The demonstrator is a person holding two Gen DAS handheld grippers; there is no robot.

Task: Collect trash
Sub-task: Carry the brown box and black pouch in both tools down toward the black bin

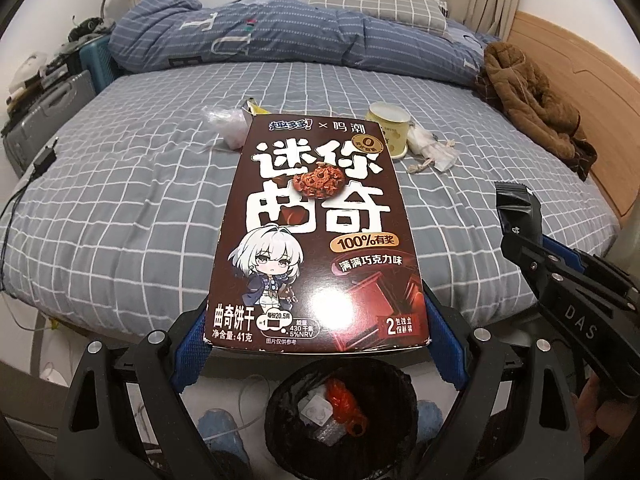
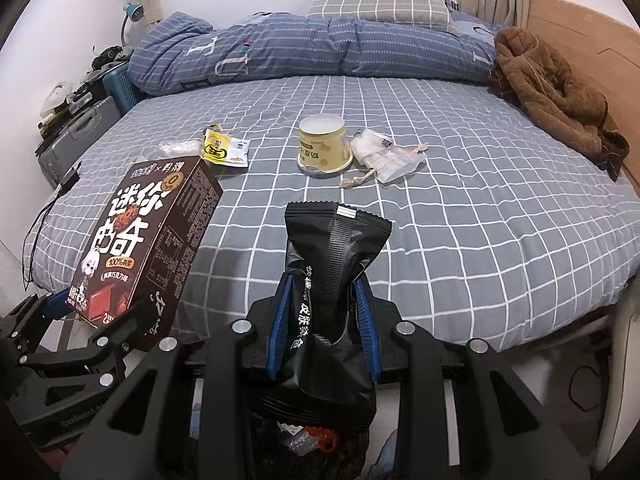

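My left gripper (image 1: 318, 316) is shut on a brown cookie box (image 1: 316, 232) and holds it flat above a black trash bin (image 1: 340, 416) that has an orange scrap inside. The box also shows in the right wrist view (image 2: 140, 248). My right gripper (image 2: 324, 300) is shut on a black snack wrapper (image 2: 332, 280), also above the bin (image 2: 320, 448). That wrapper shows at the right of the left wrist view (image 1: 516, 208). On the bed lie a yellow cup (image 2: 325, 147), a yellow packet (image 2: 224, 149), a clear bag with string (image 2: 388, 156) and a crumpled plastic piece (image 2: 178, 147).
The checked grey bed (image 2: 460, 216) fills the view, with a folded blue quilt (image 2: 300, 48) and pillow (image 2: 380, 4) at the back. A brown coat (image 2: 556, 92) lies by the wooden headboard (image 2: 592, 40). Cases and clutter (image 2: 76, 128) stand at the left.
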